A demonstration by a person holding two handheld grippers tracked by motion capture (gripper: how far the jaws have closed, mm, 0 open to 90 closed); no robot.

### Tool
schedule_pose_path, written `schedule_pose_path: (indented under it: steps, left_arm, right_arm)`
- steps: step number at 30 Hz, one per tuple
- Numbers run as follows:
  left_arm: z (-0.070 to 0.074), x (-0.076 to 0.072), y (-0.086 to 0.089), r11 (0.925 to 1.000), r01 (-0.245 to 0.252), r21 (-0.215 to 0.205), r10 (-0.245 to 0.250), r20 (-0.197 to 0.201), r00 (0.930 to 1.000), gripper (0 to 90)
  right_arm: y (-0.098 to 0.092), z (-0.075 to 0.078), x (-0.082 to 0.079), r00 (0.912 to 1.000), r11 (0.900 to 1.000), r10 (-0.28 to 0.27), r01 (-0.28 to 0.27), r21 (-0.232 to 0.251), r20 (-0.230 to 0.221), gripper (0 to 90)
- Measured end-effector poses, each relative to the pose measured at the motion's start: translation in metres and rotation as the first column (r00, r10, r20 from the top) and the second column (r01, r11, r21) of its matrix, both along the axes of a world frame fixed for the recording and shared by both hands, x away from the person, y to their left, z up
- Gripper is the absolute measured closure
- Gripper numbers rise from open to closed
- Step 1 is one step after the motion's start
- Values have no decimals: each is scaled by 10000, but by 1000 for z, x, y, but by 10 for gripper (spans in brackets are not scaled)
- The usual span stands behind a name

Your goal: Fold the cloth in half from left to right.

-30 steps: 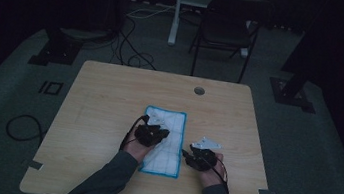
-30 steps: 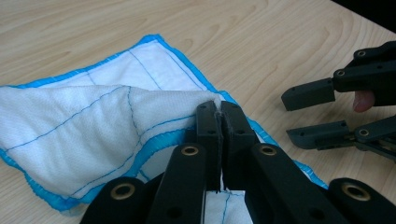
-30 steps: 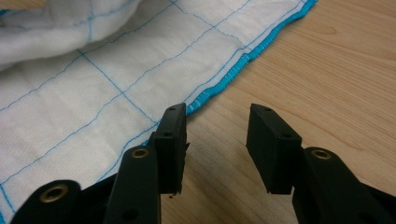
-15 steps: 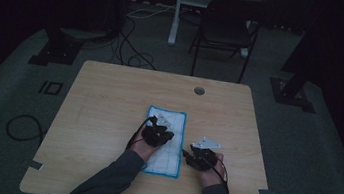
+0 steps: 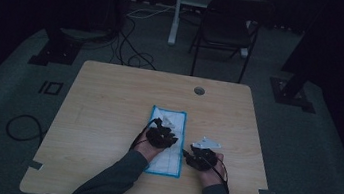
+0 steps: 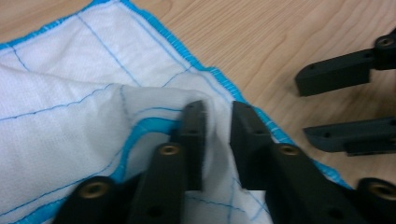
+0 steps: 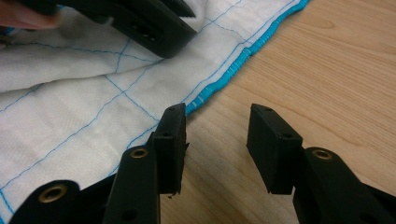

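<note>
The left hand-held gripper (image 5: 168,126) is sitting slightly further right and nearer the front edge of the counter than in the earlier high view, and its jaws have just been opening. In the left gripper view, a raised fold of the white woven cloth with bright blue stitched border and thin blue grid lines (image 6: 70,93) is standing in the gap between the partly parted jaws (image 6: 215,135); the pads are no longer clamping it. This is being judged as a release: the fold is laid down and the left side is freeing itself.

The right hand-held gripper (image 7: 215,140) is hovering half open over bare wood, one jaw just at the cloth's blue edge, and is holding nothing.

The cloth (image 5: 172,157) is lying on the light wooden counter (image 5: 108,109), midway between the left and right edges and closer to the front edge. Its long axis is running front to back, one short end pointing toward the far edge.
</note>
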State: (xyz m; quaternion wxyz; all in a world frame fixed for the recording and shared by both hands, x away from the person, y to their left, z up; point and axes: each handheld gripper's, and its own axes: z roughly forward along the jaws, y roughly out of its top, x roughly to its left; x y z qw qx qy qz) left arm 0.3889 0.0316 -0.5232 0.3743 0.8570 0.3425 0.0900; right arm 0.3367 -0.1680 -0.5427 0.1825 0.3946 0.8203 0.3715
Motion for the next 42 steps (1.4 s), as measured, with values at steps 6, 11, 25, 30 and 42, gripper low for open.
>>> schedule_pose_path:
  steps: [6,11,25,30,42]
  left_arm:
    - [25,-14,14,9981,-234,-572,263,504,9984,689]
    - [41,-20,35,9944,-558,-902,635,856,9943,703]
    - [22,-31,90,9798,-1740,-991,1783,365,9833,697]
    - [12,-32,96,9776,-1883,-936,1906,166,9815,693]
    - [-12,-38,97,9779,-2028,-508,2020,-205,9792,672]
  right_arm:
    - [-2,1,0,10000,10000,-47,47,41,12,573]
    - [-2,1,0,10000,10000,-67,67,25,27,573]
    - [-2,0,0,10000,10000,-81,81,16,1,571]
    - [-1,-1,0,10000,10000,-57,57,-27,-15,569]
    - [-3,0,-1,9999,9999,-118,118,19,-8,569]
